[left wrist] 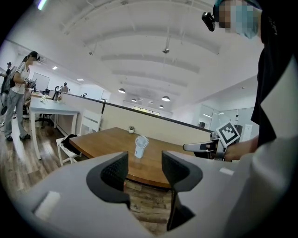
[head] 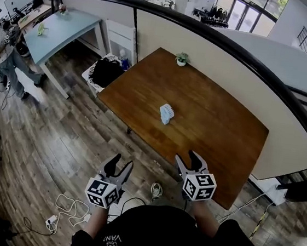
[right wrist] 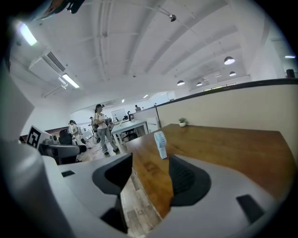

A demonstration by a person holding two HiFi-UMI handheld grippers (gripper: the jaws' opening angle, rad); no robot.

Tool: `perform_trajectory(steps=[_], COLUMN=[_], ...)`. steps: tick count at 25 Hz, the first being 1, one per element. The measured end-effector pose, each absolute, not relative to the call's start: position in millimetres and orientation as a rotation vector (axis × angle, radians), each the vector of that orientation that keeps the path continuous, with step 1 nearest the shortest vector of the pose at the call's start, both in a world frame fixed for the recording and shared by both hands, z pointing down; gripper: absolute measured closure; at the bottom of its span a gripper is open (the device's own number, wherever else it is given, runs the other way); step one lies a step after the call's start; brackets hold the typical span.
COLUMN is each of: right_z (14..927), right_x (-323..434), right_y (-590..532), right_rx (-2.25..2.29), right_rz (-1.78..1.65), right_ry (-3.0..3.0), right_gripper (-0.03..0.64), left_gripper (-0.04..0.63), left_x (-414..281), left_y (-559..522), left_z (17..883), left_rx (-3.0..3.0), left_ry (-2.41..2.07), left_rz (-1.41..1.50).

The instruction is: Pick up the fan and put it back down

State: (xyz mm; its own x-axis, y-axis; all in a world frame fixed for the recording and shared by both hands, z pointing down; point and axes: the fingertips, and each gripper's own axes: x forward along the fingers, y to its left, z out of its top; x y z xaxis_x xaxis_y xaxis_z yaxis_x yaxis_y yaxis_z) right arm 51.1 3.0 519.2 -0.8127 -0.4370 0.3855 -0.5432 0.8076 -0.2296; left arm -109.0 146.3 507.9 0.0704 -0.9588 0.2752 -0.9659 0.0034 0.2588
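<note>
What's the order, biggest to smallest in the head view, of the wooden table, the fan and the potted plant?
1. wooden table
2. fan
3. potted plant, nearly the fan's size and farther away, so those two are unsure

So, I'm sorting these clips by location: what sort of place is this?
Probably an open-plan office or lab. A wooden table stands against a long low partition. Beyond the partition is a pale desk, with a person standing near it.

Open claw (right wrist: 150, 168) faces upright fan (right wrist: 160, 143) on table (right wrist: 228, 148).
</note>
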Motion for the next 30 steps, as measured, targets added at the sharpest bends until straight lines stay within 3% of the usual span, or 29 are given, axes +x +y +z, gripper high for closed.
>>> perform_trajectory(steps=[20,30], right_z=[545,557], right_x=[-20,-62], right_y=[-80,-101], right_rx=[0.583,0.679], right_rz=[0.456,0.431], right_ry=[-2.666,-2.633], right_gripper=[0.388,0.371], left_gripper=[0.385,0.385], left_x=[-151,-193], left_y=[65,8], left_z=[529,537], left_rx=[1.895,2.052], left_ry=[-1.955,-1.726], left_rz=[0.012,0.091])
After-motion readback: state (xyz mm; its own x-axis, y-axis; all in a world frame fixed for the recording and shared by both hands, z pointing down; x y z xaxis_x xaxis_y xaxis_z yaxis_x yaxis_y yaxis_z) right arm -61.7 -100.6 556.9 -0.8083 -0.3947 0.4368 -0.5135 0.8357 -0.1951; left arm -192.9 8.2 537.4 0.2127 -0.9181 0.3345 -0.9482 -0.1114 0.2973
